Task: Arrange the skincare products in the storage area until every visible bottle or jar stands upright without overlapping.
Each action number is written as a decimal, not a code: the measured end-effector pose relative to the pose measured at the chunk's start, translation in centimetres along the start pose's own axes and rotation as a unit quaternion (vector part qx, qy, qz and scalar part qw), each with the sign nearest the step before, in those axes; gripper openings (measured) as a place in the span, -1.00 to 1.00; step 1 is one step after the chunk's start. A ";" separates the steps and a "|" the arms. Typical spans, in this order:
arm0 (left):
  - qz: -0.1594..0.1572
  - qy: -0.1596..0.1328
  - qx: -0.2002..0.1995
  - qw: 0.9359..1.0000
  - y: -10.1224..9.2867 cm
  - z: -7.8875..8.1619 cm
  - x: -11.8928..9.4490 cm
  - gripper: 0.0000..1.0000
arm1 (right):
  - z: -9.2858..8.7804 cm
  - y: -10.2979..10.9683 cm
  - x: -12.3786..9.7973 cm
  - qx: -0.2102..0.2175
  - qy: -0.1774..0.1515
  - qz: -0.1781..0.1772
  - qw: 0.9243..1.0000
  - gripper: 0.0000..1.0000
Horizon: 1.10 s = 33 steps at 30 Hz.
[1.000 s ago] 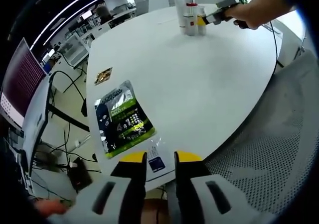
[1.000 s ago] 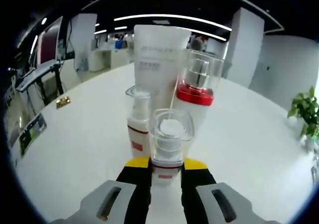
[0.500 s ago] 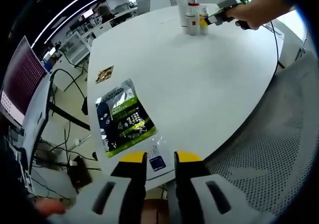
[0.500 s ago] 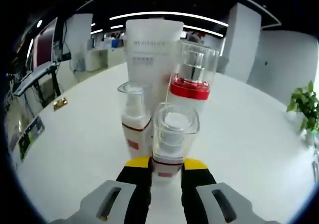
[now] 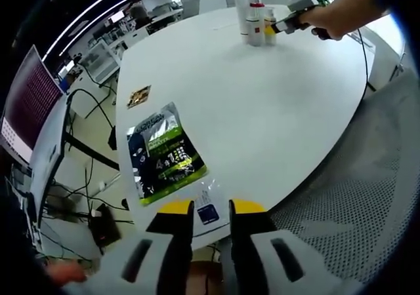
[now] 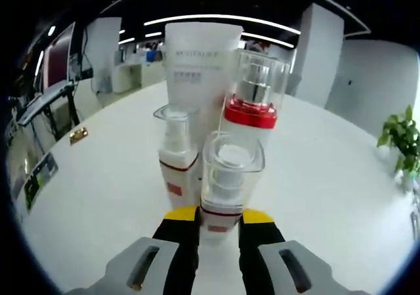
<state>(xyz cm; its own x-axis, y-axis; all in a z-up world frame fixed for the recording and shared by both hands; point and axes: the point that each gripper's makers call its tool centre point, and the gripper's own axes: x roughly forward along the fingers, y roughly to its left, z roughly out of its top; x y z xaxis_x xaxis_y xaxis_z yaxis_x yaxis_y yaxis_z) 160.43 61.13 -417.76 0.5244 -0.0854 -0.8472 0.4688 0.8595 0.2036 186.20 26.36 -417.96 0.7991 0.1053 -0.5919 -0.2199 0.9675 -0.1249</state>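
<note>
While your right gripper (image 6: 218, 217) clamps the small bottle (image 6: 230, 183) upright on the table (image 6: 98, 196), your left gripper (image 5: 210, 208) hangs nearly closed, empty.

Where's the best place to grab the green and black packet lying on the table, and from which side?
Take the green packet by its near bottom edge, coming in low from the table edge. It lies flat, and that end is closest to the rim.
</note>
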 end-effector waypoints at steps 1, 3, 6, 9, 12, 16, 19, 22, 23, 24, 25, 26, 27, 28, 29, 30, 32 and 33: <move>0.000 0.000 0.001 1.000 0.0 0.0 0.0 -0.69 | 0.0 0.0 0.0 0.001 0.001 0.001 1.000 -0.62; -0.001 0.001 0.002 1.000 0.0 0.0 0.0 -0.69 | 0.0 0.1 -0.1 0.002 0.002 0.002 1.000 -0.62; 0.000 0.001 0.001 1.000 0.0 0.0 0.0 -0.69 | -0.2 0.1 -0.2 0.002 0.003 0.005 1.000 -0.61; 0.000 0.000 0.001 1.000 0.0 0.0 0.0 -0.69 | -0.3 0.0 -0.3 0.004 0.004 0.006 1.000 -0.56; 0.000 0.000 0.001 1.000 -0.1 0.0 -0.1 -0.68 | -0.3 0.0 -0.4 0.007 0.005 0.009 1.000 -0.51; 0.000 0.000 0.002 1.000 0.0 0.0 -0.1 -0.68 | -0.4 0.4 -0.7 0.004 0.008 0.015 1.000 -0.46; 0.000 0.000 0.000 1.000 0.0 0.0 -0.1 -0.68 | -0.4 0.8 -1.0 0.007 0.009 0.019 1.000 -0.43; -0.001 0.001 0.005 1.000 -0.1 0.0 0.0 -0.68 | -0.5 1.2 -1.2 0.005 0.010 0.025 1.000 -0.43; -0.002 0.002 0.008 1.000 -0.2 0.0 0.0 -0.68 | -0.6 1.3 -1.3 0.002 0.011 0.027 1.000 -0.43; -0.002 0.001 0.006 1.000 -0.1 0.0 0.0 -0.68 | -0.7 1.3 -1.4 0.003 0.011 0.027 1.000 -0.44; -0.001 0.001 0.004 1.000 -0.1 0.0 0.0 -0.68 | -0.7 1.2 -1.4 0.004 0.011 0.027 1.000 -0.44; 0.000 0.001 0.002 1.000 0.0 0.0 0.0 -0.69 | -0.8 1.2 -1.5 0.005 0.011 0.027 1.000 -0.43; -0.001 0.000 0.000 1.000 0.0 0.0 0.0 -0.70 | -0.9 1.1 -1.4 0.005 0.014 0.028 1.000 -0.43; -0.001 -0.002 -0.002 1.000 0.0 0.1 -0.1 -0.71 | -1.0 1.1 -1.3 0.006 0.017 0.028 0.999 -0.43; -0.001 -0.003 -0.004 1.000 0.1 0.1 -0.1 -0.71 | -1.1 1.0 -1.2 0.006 0.019 0.028 0.999 -0.43; -0.002 -0.001 0.002 1.000 -0.1 0.0 0.0 -0.71 | -0.9 1.1 -1.1 0.005 0.017 0.030 0.999 -0.43; -0.003 0.005 0.014 1.000 -0.3 -0.1 0.0 -0.71 | -0.7 1.1 -1.0 0.003 0.013 0.034 0.999 -0.42; -0.001 0.003 0.008 1.000 -0.1 -0.1 0.0 -0.71 | -0.7 1.2 -1.0 0.004 0.012 0.035 0.999 -0.42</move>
<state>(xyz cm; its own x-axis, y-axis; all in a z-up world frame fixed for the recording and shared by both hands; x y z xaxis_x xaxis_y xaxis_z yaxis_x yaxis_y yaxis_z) 160.33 61.09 -417.82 0.5188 -0.0836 -0.8508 0.4809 0.8513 0.2096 184.77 27.24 -418.04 0.7681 0.1668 -0.6182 -0.2700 0.9598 -0.0766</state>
